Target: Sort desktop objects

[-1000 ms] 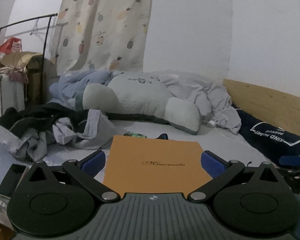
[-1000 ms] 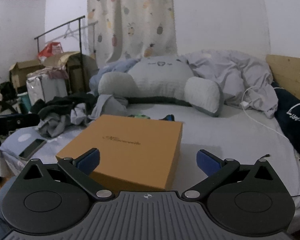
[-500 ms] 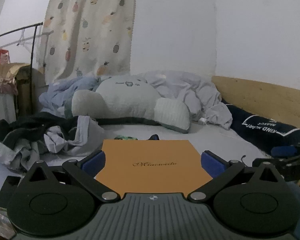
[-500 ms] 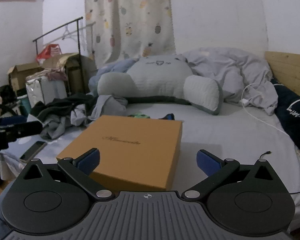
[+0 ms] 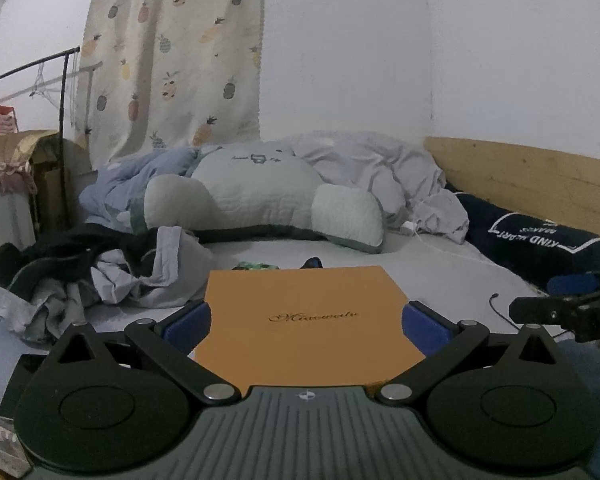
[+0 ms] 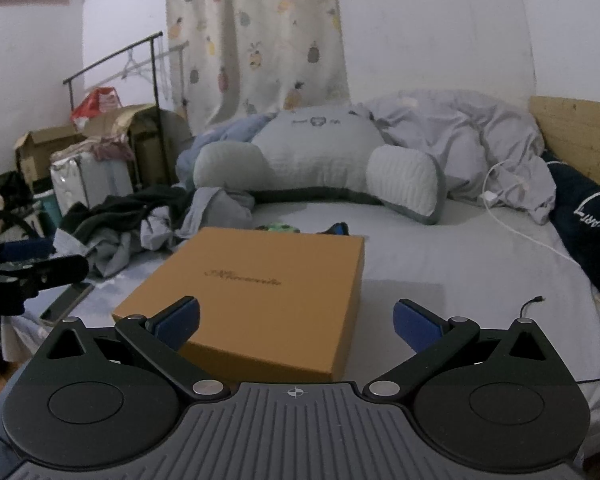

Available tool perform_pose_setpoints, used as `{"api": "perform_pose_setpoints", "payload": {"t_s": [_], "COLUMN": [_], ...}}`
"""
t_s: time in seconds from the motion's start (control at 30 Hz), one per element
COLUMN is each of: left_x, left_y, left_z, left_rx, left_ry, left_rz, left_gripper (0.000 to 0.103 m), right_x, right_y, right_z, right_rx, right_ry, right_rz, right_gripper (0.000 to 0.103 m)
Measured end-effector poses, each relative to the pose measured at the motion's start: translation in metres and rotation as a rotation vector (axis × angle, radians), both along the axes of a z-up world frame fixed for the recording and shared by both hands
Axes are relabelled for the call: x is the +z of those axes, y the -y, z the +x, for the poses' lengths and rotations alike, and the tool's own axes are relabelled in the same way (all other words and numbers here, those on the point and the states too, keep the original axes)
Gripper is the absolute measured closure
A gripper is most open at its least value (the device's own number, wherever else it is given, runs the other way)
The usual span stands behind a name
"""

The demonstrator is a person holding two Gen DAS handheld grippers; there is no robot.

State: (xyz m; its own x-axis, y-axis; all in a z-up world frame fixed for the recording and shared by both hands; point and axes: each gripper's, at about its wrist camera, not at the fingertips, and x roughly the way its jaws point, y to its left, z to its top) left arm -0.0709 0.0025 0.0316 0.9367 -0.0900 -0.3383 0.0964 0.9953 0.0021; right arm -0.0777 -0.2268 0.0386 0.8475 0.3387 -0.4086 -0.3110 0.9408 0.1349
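An orange lidded box (image 5: 308,320) with script lettering lies on the grey bed sheet; it also shows in the right wrist view (image 6: 260,288). My left gripper (image 5: 306,322) is open, its blue pads level with the box's sides just above the lid. My right gripper (image 6: 296,322) is open, hovering near the box's front right corner. A small green object (image 6: 278,227) and a dark blue object (image 6: 336,229) lie just behind the box, mostly hidden.
A big grey cushion (image 6: 320,164) and crumpled duvet (image 6: 468,136) lie at the back. A clothes pile (image 6: 132,220) sits left, a phone (image 6: 66,300) at the left bed edge, a white charger cable (image 6: 512,224) and dark pillow (image 5: 532,240) right.
The left gripper has turned to the right and moved closer over the box, so the box sits centred between its fingers. The right gripper has barely moved.
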Motion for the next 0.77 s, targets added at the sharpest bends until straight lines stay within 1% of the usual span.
{"api": "perform_pose_setpoints", "payload": {"t_s": [0.3, 0.77], "left_x": [-0.0014, -0.002], "left_y": [-0.0028, -0.0034], "left_z": [0.0033, 0.0032], "left_rx": [0.021, 0.019], "left_ry": [-0.025, -0.026], "left_rz": [-0.005, -0.005], "left_gripper": [0.0, 0.0], "right_x": [-0.0008, -0.0023], "right_y": [-0.0004, -0.0017], "right_z": [0.0009, 0.0008], "right_rx": [-0.002, -0.002], "right_ry": [-0.004, -0.01], "right_rz": [0.002, -0.002], "right_gripper": [0.0, 0.0]}}
